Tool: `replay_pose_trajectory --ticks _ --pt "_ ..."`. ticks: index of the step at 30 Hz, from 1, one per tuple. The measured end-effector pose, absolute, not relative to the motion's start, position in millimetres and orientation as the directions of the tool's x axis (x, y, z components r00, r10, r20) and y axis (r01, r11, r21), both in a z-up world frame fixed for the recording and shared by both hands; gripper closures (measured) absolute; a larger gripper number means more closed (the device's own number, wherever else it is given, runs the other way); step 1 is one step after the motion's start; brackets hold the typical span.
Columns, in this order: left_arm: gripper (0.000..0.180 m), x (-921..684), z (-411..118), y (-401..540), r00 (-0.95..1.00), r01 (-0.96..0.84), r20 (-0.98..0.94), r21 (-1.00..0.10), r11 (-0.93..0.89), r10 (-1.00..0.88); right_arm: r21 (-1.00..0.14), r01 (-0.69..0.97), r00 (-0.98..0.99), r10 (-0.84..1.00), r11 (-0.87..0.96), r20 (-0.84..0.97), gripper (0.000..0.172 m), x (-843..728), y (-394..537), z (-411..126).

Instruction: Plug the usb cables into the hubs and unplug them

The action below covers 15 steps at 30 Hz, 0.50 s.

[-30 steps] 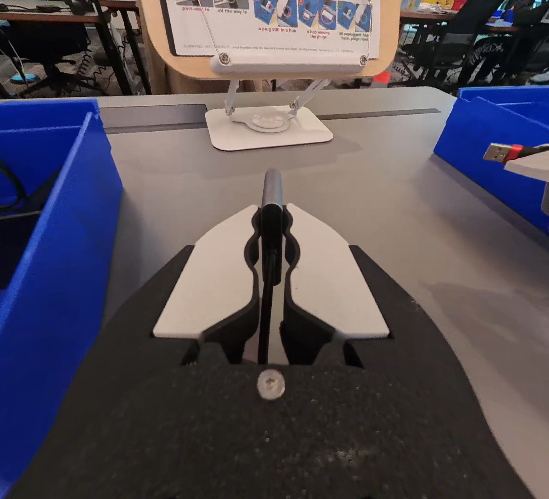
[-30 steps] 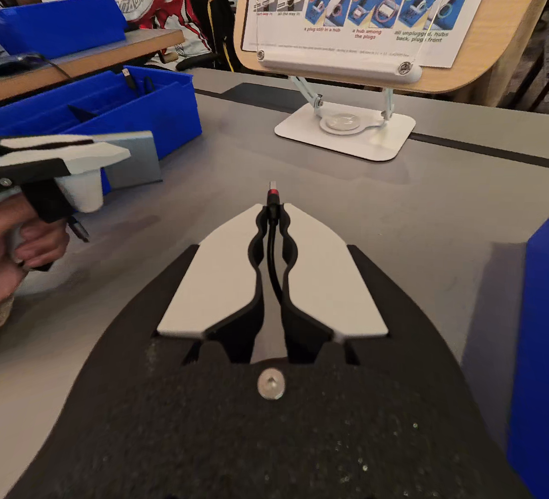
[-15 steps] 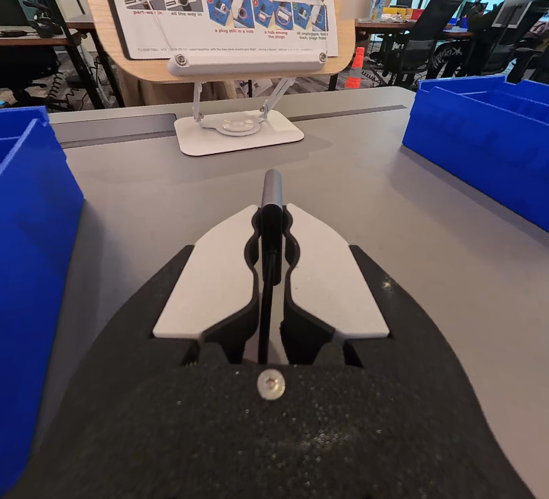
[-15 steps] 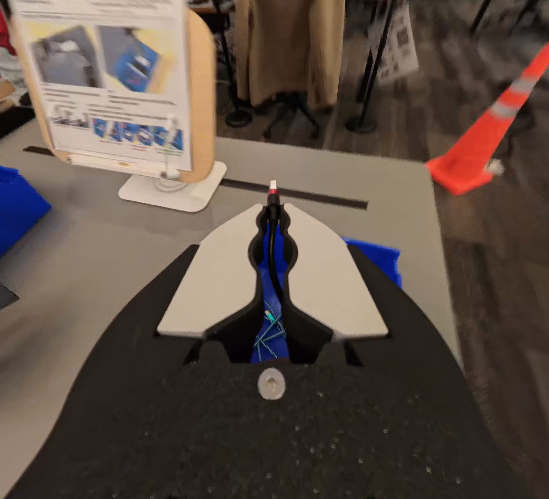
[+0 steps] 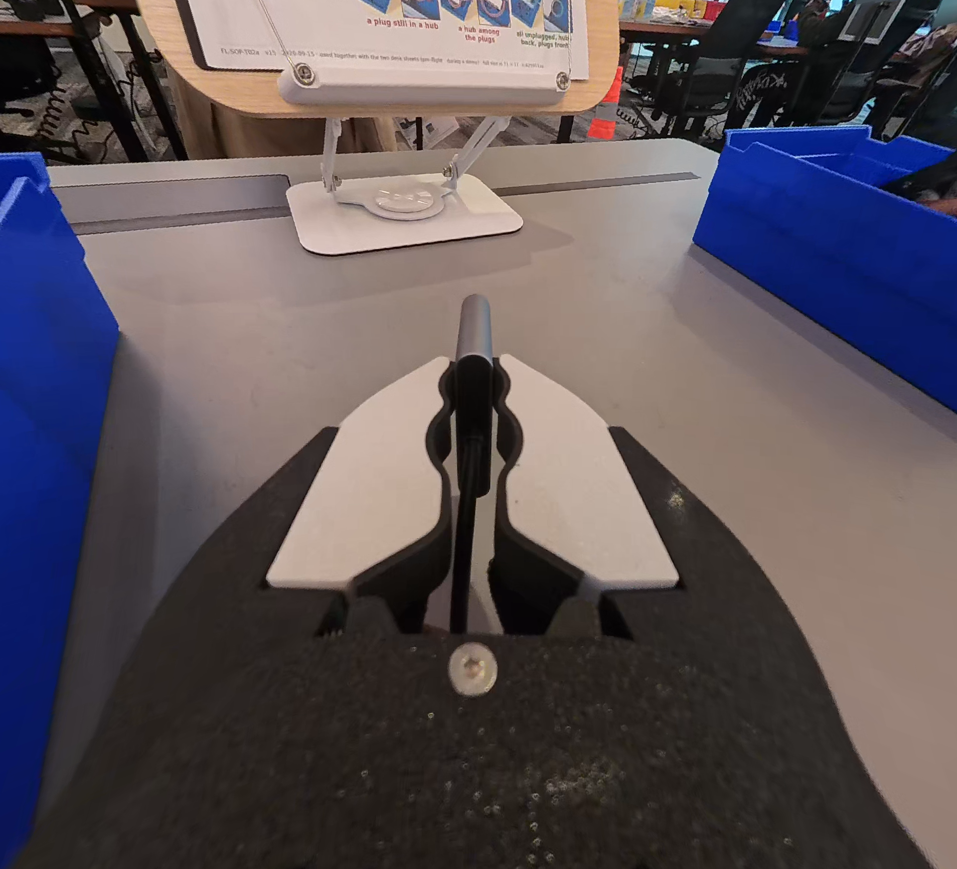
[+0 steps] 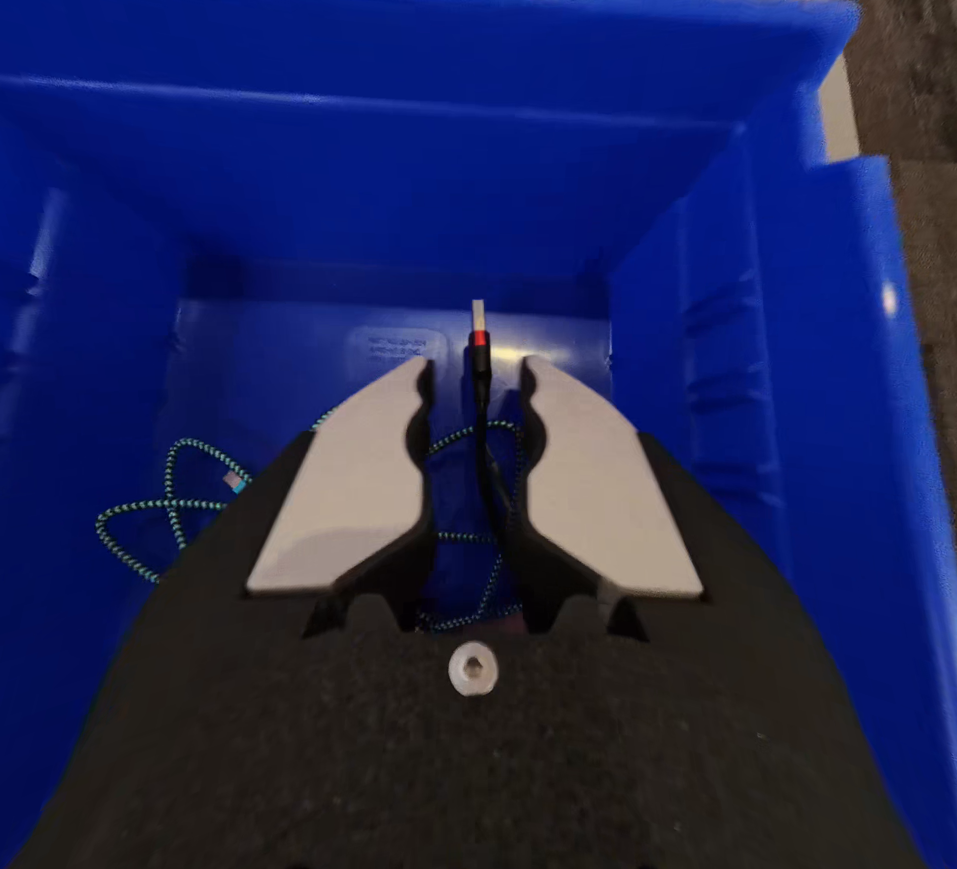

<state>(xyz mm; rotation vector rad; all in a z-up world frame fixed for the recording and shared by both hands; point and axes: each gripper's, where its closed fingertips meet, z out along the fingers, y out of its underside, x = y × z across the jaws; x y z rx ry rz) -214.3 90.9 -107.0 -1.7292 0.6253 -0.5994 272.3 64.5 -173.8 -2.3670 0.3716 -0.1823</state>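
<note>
Grey metal shows between the left tongs [image 5: 474, 362]: their pads press on both sides of a slim hub [image 5: 474, 326], dark at the gripped end, its own black lead running back between the fingers. The hub juts forward over the desk [image 5: 673, 378], short of the white stand [image 5: 404, 223] that carries an instruction sheet. I judge the risk here to be the hub twisting in so narrow a pinch if anything pushes on its free end.

Right of that stand, the right tongs [image 6: 476, 368] hang inside the blue bin [image 6: 466, 41], spread wide. A black cable with a red collar and silver plug [image 6: 478, 326] stands between the pads, with clear gaps on both sides, so nothing grips it. It may snag on the teal braided cable [image 6: 171, 497] below, tangling the two for the next pick.
</note>
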Motion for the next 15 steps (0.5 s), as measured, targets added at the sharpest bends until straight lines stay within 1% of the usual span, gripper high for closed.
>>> replay_pose_trajectory --ticks 1,2,3,5,7,9,10,11,13,14,15 --pt "0.168 -212.9 -107.9 90.4 0.725 -0.108 0.071 -0.971 -0.215 -0.685 -0.676 -0.236 0.947 -0.321 -0.698 0.000 0.125 271.7 63.3 -175.4" --pt "0.168 -211.8 -108.6 89.9 0.722 -0.112 0.070 -0.970 -0.216 -0.688 -0.694 -0.249 0.947 -0.320 -0.676 -0.028 0.116 270.3 64.0 -169.6" --pt "0.168 -211.0 -109.0 89.4 0.719 -0.115 0.069 -0.969 -0.217 -0.692 -0.729 -0.251 0.950 -0.306 -0.637 -0.060 0.111 266.3 65.8 -157.3" --pt "0.168 -210.7 -109.7 89.2 0.717 -0.118 0.069 -0.969 -0.218 -0.693 -0.808 -0.226 0.961 -0.262 -0.544 -0.093 0.109 253.6 66.0 -118.6" --pt "0.169 -210.0 -111.2 89.1 0.711 -0.119 0.077 -0.966 -0.228 -0.699 -0.892 -0.164 0.981 -0.168 -0.421 -0.101 0.107 224.1 61.5 -66.1" --pt "0.169 -208.3 -112.5 88.4 0.697 -0.115 0.095 -0.964 -0.242 -0.711 -0.952 -0.087 0.996 -0.051 -0.294 -0.075 0.110 181.5 47.6 -17.2" --pt "0.169 -206.8 -112.7 87.3 0.684 -0.112 0.107 -0.962 -0.248 -0.721 -0.971 -0.059 0.998 0.008 -0.233 -0.062 0.115 157.2 39.0 0.5" --pt "0.169 -204.8 -111.7 85.5 0.666 -0.107 0.117 -0.962 -0.250 -0.737 -0.981 -0.032 0.995 0.082 -0.192 -0.049 0.117 130.4 30.7 10.4" --pt "0.169 -201.6 -108.3 82.8 0.635 -0.102 0.123 -0.965 -0.241 -0.763 -0.979 0.009 0.983 0.181 -0.203 -0.029 0.114 88.2 17.0 4.5" --pt "0.169 -198.3 -107.6 79.8 0.603 -0.114 0.123 -0.965 -0.238 -0.788 -0.978 0.006 0.969 0.244 -0.207 -0.046 0.114 70.1 12.1 -2.0" --pt "0.169 -195.0 -106.5 76.3 0.566 -0.121 0.130 -0.964 -0.238 -0.814 -0.977 -0.020 0.960 0.270 -0.213 -0.079 0.114 60.9 9.8 -10.3"
